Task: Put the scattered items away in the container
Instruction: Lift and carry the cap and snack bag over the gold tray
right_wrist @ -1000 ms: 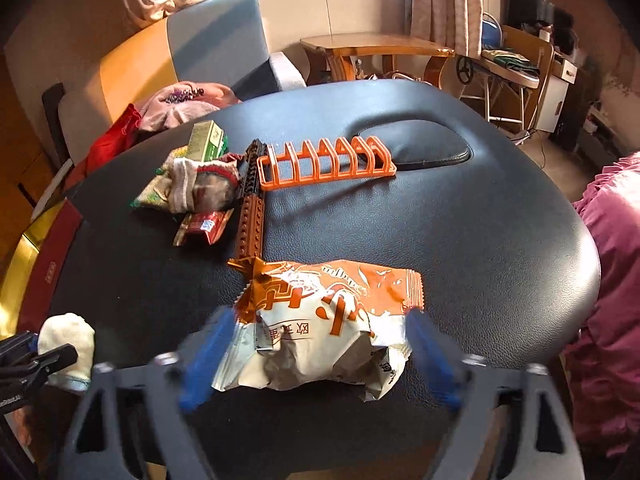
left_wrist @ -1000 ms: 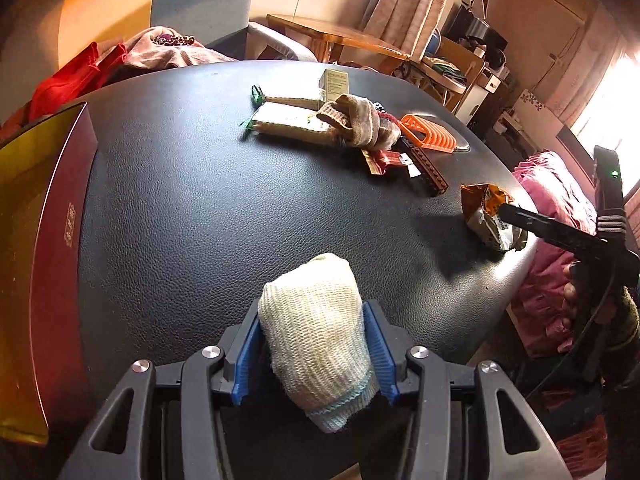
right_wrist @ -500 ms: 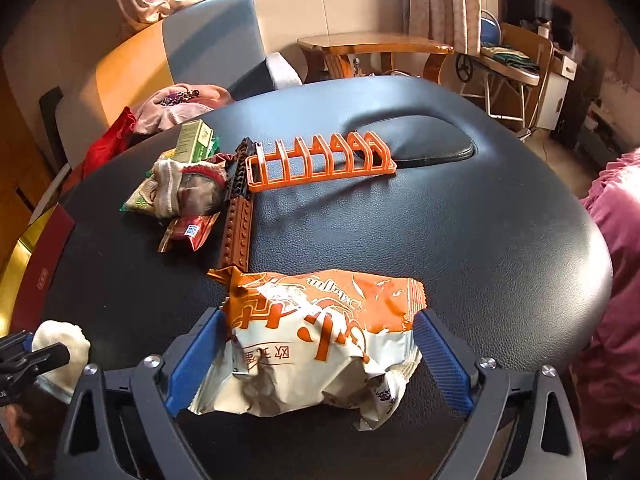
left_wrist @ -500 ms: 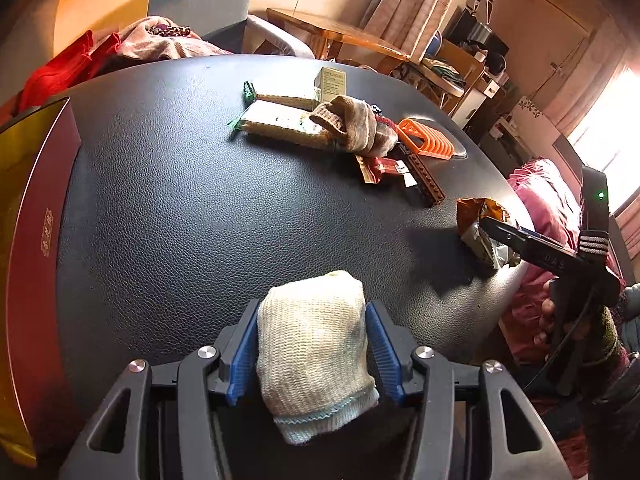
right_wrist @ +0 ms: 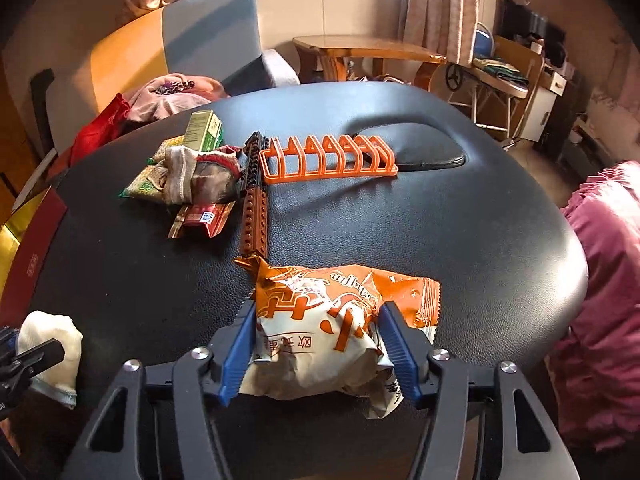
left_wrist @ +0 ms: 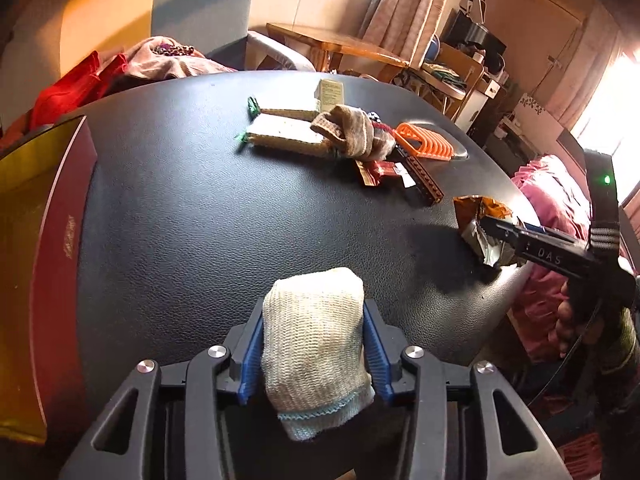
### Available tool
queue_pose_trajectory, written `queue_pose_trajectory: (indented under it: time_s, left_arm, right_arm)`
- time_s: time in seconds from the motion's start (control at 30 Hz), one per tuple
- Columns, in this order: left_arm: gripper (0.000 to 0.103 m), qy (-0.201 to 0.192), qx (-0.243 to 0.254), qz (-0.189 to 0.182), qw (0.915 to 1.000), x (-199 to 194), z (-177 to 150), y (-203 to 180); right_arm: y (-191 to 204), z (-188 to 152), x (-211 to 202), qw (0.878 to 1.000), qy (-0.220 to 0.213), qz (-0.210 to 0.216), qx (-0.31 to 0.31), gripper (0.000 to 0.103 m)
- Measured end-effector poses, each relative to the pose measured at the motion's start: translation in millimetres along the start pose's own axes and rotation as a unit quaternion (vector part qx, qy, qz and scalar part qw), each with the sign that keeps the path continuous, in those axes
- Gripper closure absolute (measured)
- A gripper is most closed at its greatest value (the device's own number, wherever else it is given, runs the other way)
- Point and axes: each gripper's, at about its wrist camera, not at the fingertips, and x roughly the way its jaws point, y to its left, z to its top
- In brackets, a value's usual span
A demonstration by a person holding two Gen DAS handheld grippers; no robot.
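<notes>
My left gripper [left_wrist: 314, 320] is shut on a rolled cream sock [left_wrist: 314, 344] just above the near edge of the black table [left_wrist: 200, 220]. The sock also shows in the right wrist view [right_wrist: 50, 344]. My right gripper [right_wrist: 318, 320] is shut on an orange and white snack bag [right_wrist: 324, 320] at the table's near right edge; the bag also shows in the left wrist view [left_wrist: 478, 220]. The red and gold container [left_wrist: 36, 240] stands at the table's left edge, open side up.
A pile lies at the table's far middle: two wafer packs [left_wrist: 286, 138], a brown sock [left_wrist: 354, 134], a small green box [right_wrist: 202, 130], a red wrapper [right_wrist: 202, 218], a brown brick strip [right_wrist: 254, 208] and an orange rack [right_wrist: 330, 156]. A chair with clothes stands behind.
My right gripper has closed its jaws on the snack bag, which now bulges between them. My left gripper holds the sock as before, with a slight shift.
</notes>
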Motion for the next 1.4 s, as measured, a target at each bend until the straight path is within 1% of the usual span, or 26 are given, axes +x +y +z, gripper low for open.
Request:
queue_pose_trajectory:
  time_s: [0.07,0.13,0.3,0.47,0.57,0.67,0.77,0.87,0.97,1.07,1.17,1.23,1.3,1.4]
  left_arm:
    - [0.058,-0.006,-0.004,0.0,1.0,-5,0,4]
    - [0.058,-0.012,-0.008,-0.001,0.9999,-10,1,8]
    - [0.058,-0.029,-0.019,-0.005,0.9994,-22,4,13]
    - [0.058,-0.051,-0.023,-0.004,0.9984,-39,9,17]
    - [0.058,-0.066,-0.035,0.001,0.9972,-51,12,26]
    - [0.058,-0.091,-0.047,0.017,0.9946,-71,16,39]
    - [0.058,-0.112,-0.071,0.04,0.9903,-89,18,65]
    - [0.058,-0.127,-0.103,0.069,0.9842,-105,16,99]
    - [0.058,-0.133,-0.135,0.103,0.9766,-116,12,137]
    - [0.058,-0.127,-0.159,0.138,0.9692,-120,6,172]
    - [0.058,-0.116,-0.183,0.168,0.9616,-121,-2,203]
    - [0.058,-0.107,-0.195,0.182,0.9578,-119,-7,218]
    - [0.058,-0.098,-0.208,0.196,0.9532,-116,-13,232]
    - [0.057,-0.087,-0.23,0.203,0.9478,-113,-23,248]
  right_arm:
    - [0,-3,-4,1.0,-0.004,0.008,0.013,0.046]
    - [0,-5,-9,0.999,-0.01,0.026,0.027,0.046]
    - [9,-6,-23,0.998,-0.023,0.053,0.035,0.047]
    - [32,5,-42,0.996,-0.043,0.081,0.016,0.047]
    - [54,15,-49,0.993,-0.051,0.109,-0.001,0.047]
    - [86,27,-56,0.988,-0.062,0.136,-0.031,0.047]
    - [127,39,-61,0.98,-0.068,0.176,-0.06,0.047]
    - [175,49,-65,0.969,-0.072,0.217,-0.092,0.047]
    - [223,60,-69,0.955,-0.076,0.257,-0.123,0.047]
    - [274,67,-70,0.94,-0.072,0.292,-0.158,0.047]
    - [319,66,-62,0.927,-0.057,0.318,-0.19,0.047]
    - [347,63,-54,0.921,-0.044,0.326,-0.21,0.047]
    - [370,58,-45,0.918,-0.032,0.323,-0.229,0.047]
    - [396,51,-28,0.914,-0.008,0.318,-0.25,0.047]
